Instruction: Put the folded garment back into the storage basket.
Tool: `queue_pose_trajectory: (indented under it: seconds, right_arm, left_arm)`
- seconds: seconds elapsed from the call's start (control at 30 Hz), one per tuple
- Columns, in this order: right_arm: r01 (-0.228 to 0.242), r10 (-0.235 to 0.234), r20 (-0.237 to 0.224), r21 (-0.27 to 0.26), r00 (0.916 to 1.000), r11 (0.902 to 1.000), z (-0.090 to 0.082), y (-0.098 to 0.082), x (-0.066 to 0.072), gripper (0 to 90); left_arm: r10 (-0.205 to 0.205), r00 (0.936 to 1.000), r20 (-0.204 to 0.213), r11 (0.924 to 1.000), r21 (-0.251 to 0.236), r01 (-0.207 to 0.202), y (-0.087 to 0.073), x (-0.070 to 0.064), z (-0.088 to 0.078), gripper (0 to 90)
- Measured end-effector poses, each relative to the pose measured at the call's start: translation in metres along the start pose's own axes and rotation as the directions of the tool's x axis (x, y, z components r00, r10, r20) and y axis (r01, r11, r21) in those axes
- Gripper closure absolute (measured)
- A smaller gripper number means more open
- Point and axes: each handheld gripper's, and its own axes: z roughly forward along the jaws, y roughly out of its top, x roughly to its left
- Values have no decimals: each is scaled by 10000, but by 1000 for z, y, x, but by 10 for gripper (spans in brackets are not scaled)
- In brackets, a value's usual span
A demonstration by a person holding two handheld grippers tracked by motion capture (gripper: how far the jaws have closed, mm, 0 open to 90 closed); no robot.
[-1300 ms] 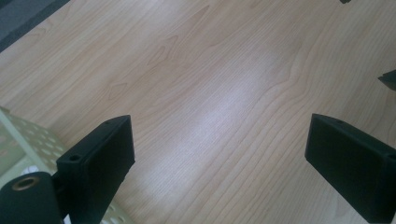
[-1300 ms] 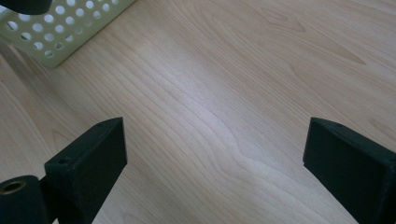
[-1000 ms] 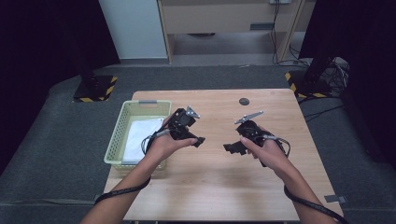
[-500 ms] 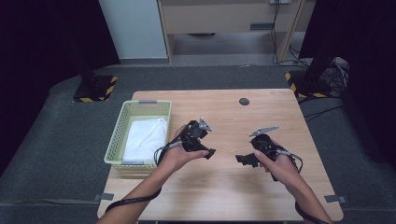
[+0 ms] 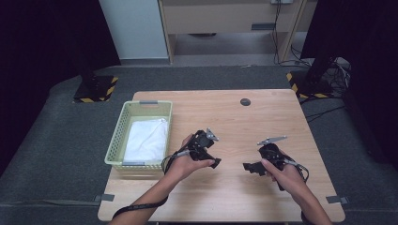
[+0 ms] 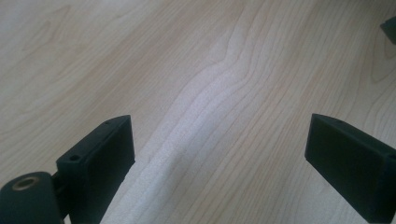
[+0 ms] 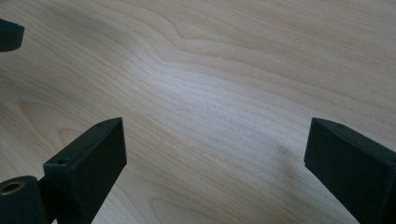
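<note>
My left gripper (image 5: 210,161) hovers low over the middle of the wooden table (image 5: 234,122), with a hand around it. In the left gripper view, my left gripper (image 6: 219,140) is open wide above bare wood. My right gripper (image 5: 249,167) sits to its right, jaws pointing left toward it. The right gripper view shows my right gripper (image 7: 215,135) also open with nothing between the jaws. A pale green basket (image 5: 120,136) at the table's left holds a folded white cloth (image 5: 145,138).
A small dark round disc (image 5: 245,101) lies on the far middle of the table. A jaw tip of the right gripper (image 6: 390,28) pokes in at the top right of the left gripper view. The left gripper's tip (image 7: 9,35) peeks in at the right gripper view's top left.
Both grippers have moved toward the near edge of the table and to the right, away from the basket. Both are still open.
</note>
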Motion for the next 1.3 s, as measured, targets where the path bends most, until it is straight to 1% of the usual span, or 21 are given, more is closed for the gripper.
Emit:
queue_pose_trajectory:
  seconds: [0.03, 0.17, 0.37, 0.47, 0.53, 0.7, 0.83, 1.0, 1.13, 1.2, 1.27, 1.3]
  right_arm:
    - [-37, 37, -1, 7, 10000, 10000, 1, -1, -1, 55]
    - [-123, 122, 158, 86, 9998, 9999, 4, -8, -4, 44]
    - [-309, 308, 302, 47, 9991, 9995, 6, -12, -9, 43]
    - [-411, 410, 357, 24, 9985, 9992, 7, -13, -12, 43]
    - [-451, 452, 414, -25, 9981, 9990, 7, -14, -14, 43]
    - [-611, 617, 500, -139, 9968, 9980, 8, -15, -17, 45]
    - [-629, 635, 532, -129, 9966, 9979, 10, -17, -18, 44]
    - [-773, 778, 553, -116, 9954, 9969, 13, -21, -19, 43]
    - [-676, 686, 577, -198, 9960, 9975, 15, -24, -19, 29]
    - [-713, 729, 588, -279, 9956, 9971, 15, -25, -18, 28]
    - [-635, 660, 587, -431, 9961, 9970, 16, -27, -18, 16]
    - [-522, 554, 618, -516, 9966, 9973, 17, -28, -17, 7]
  left_arm:
    - [-50, 10000, 17, 10000, -15, 50, -1, -1, 2, 77]
    - [-41, 10000, 57, 10000, 83, 40, -5, -3, 9, 78]
    - [-191, 9998, 61, 9998, 94, 191, -9, -2, 16, 79]
    - [-363, 9993, 38, 9993, 28, 363, -11, 0, 20, 79]
    - [-448, 9990, 47, 9989, -117, 448, -12, 2, 22, 76]
    - [-765, 9970, -75, 9968, -238, 763, -20, 4, 30, 72]
    - [-874, 9961, -71, 9958, -296, 872, -27, 4, 36, 70]
    - [-1043, 9945, -44, 9937, -413, 1040, -32, 3, 40, 65]
    - [-1207, 9927, -1, 9918, -424, 1206, -36, 1, 43, 60]
    - [-1257, 9921, 16, 9905, -557, 1256, -38, 0, 44, 50]
    - [-1378, 9905, 50, 9879, -716, 1378, -39, 0, 44, 44]
    - [-1412, 9900, 54, 9868, -795, 1412, -40, 0, 44, 38]
